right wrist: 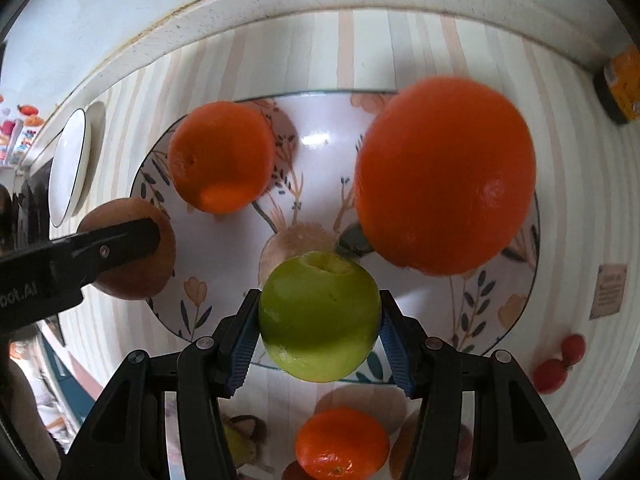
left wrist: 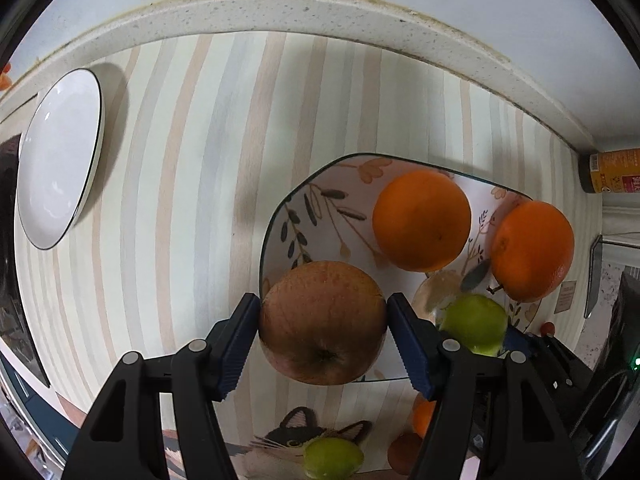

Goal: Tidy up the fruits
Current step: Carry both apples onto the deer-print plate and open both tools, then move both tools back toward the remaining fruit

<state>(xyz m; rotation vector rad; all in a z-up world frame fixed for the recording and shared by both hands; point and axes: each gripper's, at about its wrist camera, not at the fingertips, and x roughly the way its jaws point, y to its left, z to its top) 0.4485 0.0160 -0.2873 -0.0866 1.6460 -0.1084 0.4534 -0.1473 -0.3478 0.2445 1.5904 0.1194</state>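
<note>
My left gripper is shut on a reddish-brown apple, held over the near left rim of the flowered plate. It also shows in the right wrist view. My right gripper is shut on a green apple, held over the plate's near edge; it shows in the left wrist view too. Two oranges lie on the plate, also seen in the right wrist view.
An empty white plate sits at the far left on the striped mat. A second green apple, a small orange and red tomatoes lie near the front. An orange jar stands at the back right by the raised counter edge.
</note>
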